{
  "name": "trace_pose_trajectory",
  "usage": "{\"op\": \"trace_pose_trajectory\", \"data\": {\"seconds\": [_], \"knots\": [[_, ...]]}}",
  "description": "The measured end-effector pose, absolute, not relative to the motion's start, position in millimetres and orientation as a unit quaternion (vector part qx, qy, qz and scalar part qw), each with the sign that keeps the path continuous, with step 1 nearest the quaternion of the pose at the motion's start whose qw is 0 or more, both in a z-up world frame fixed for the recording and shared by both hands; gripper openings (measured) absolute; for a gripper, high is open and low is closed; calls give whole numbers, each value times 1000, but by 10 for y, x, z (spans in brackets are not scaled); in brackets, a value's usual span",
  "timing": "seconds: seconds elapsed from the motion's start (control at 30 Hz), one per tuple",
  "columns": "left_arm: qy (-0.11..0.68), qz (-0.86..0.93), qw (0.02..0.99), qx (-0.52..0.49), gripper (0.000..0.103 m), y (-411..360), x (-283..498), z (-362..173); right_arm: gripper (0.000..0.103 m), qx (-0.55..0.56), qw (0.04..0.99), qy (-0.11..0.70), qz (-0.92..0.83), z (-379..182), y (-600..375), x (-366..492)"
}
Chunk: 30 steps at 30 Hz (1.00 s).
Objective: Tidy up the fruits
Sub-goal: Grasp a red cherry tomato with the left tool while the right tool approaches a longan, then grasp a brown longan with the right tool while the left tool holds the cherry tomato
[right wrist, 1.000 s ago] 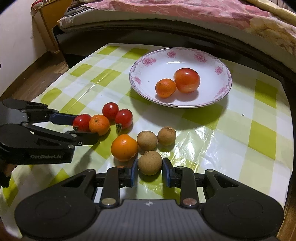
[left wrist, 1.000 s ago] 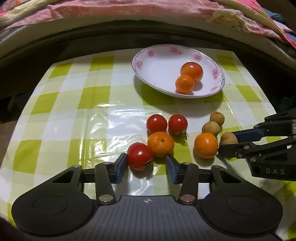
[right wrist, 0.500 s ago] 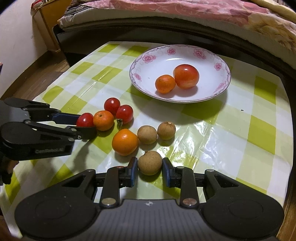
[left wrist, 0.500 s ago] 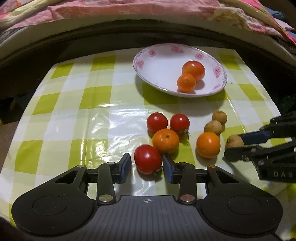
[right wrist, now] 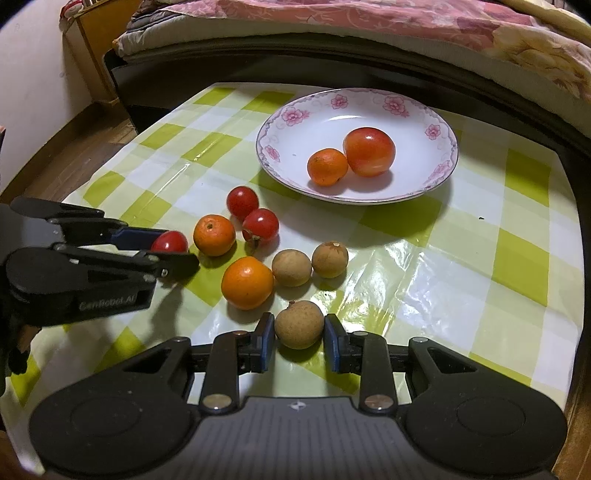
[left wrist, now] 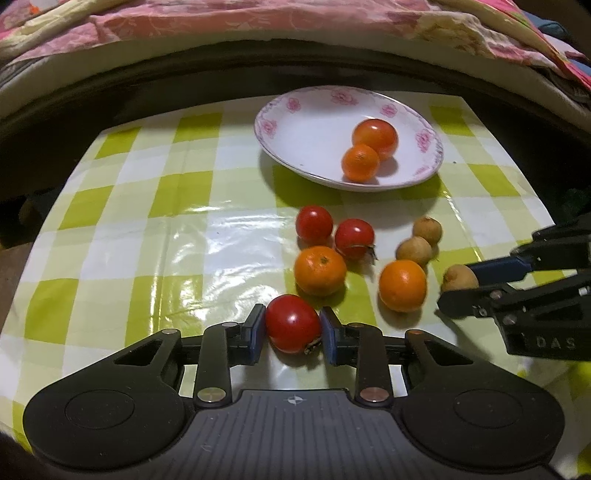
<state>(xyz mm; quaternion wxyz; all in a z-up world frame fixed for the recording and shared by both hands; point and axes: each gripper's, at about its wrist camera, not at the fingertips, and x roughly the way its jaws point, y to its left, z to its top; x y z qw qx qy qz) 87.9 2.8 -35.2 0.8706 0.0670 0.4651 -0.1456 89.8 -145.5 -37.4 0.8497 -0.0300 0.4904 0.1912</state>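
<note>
Since the earlier frame: left hand-held gripper (left wrist: 293, 330) jaws, then spread wide of a tomato (left wrist: 293, 323), now flank it closely and are closing, pads touching or all but touching its sides; tomato sits on the worktop (left wrist: 147, 221), between the pads.

Right hand-held gripper (right wrist: 299, 338): pinching a longan (right wrist: 299, 324), pads against both sides, fruit resting on the worktop or barely off it; the view does not settle which.

Plate (right wrist: 295, 110): white, pink flowers on the rim, far side of the worktop. Holds one large tomato (right wrist: 369, 151) and one small orange (right wrist: 327, 166), touching each other.

Loose on the worktop, between plate and grippers:
- two small tomatoes (right wrist: 242, 201) (right wrist: 260, 225), side by side, touching
- orange (right wrist: 214, 235) just beside them, close to the left gripper's tomato
- second orange (right wrist: 247, 282), nearer the right gripper
- two longans (right wrist: 291, 267) (right wrist: 330, 259), touching, beside that orange

Worktop cover: glossy sheet, green, white and pale checks, creased and shining in places.

Beyond the worktop: bed (right wrist: 332, 22) with a pink patterned quilt, dark frame under it. Wooden floor (right wrist: 55, 155) to one side in the right wrist view
</note>
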Motion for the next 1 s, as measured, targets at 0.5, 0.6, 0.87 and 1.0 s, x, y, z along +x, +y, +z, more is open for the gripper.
{"op": "trace_pose_trajectory", "data": {"seconds": [0.5, 0.6, 0.87, 1.0], "knots": [[461, -175, 864, 96, 53, -95, 706, -362, 33, -60, 849, 485, 202, -373, -1456, 820], [460, -174, 865, 101, 60, -106, 694, -374, 34, -59, 849, 484, 203, -374, -1459, 819], [459, -165, 868, 96, 56, -88, 693, -380, 39, -62, 850, 484, 201, -374, -1492, 813], [463, -163, 866, 93, 39, -97, 690, -362, 39, -66, 850, 483, 199, -377, -1474, 809]]}}
